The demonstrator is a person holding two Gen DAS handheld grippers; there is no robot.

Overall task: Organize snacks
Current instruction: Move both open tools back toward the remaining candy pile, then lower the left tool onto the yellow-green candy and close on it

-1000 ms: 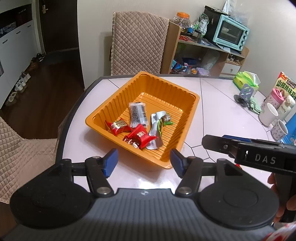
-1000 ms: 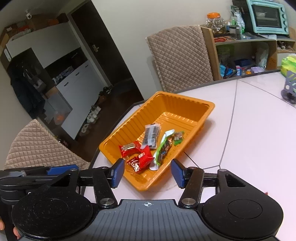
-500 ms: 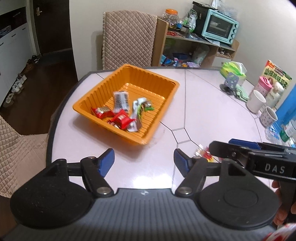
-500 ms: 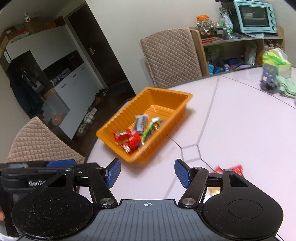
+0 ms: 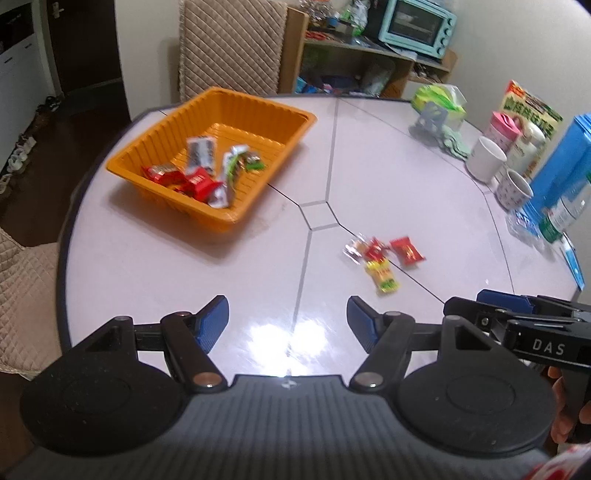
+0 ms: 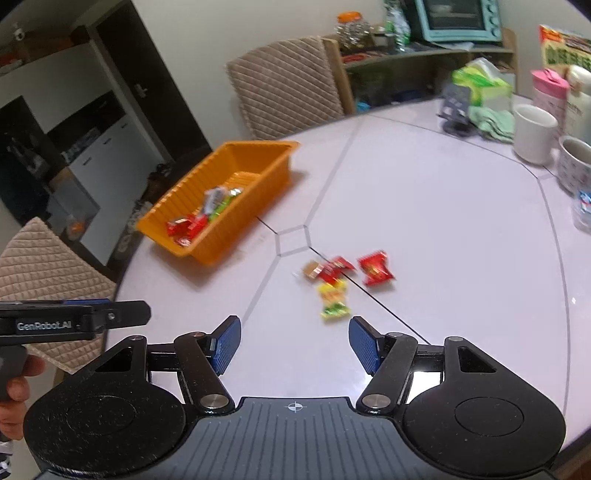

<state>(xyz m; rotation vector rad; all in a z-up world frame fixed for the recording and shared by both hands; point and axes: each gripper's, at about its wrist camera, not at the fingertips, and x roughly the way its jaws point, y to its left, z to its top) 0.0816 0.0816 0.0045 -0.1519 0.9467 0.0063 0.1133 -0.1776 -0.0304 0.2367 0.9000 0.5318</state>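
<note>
While both tools hover over the tabletop, status per item:

left gripper: black frame, blue ribbed pads, jaws apart with only bare table between them. They have just been opening; nothing held.

right gripper: same build, jaws apart, nothing between the pads. Also just been opening. The yellow-green packet sits just beyond its tips, not touched.

right gripper seen from left wrist view: black body marked DAS at the lower right edge, a hand wrapped around its grip.

orange ribbed plastic tray: on the pale round table, left and far side of it, close to the table edge. Well apart from both grippers.

tray contents: red wrapped candies at the near end, a dark grey-white bar wrapper mid-floor, a silver-green wrapper beside it. All lie flat inside, partly overlapping.

loose snacks on table: a small cluster right of the centre seam. Red square sachet farthest right; a smaller red sweet and a clear wrapper touching each other; a yellow-green packet nearest the grippers. Blurred in the right wrist view.

table clutter, right edge: white ceramic mug, patterned mug, pink-lidded tumbler, blue carton, green tissue pack.

background: quilted beige chair behind the tray, mint toaster oven on a wooden shelf.
</note>
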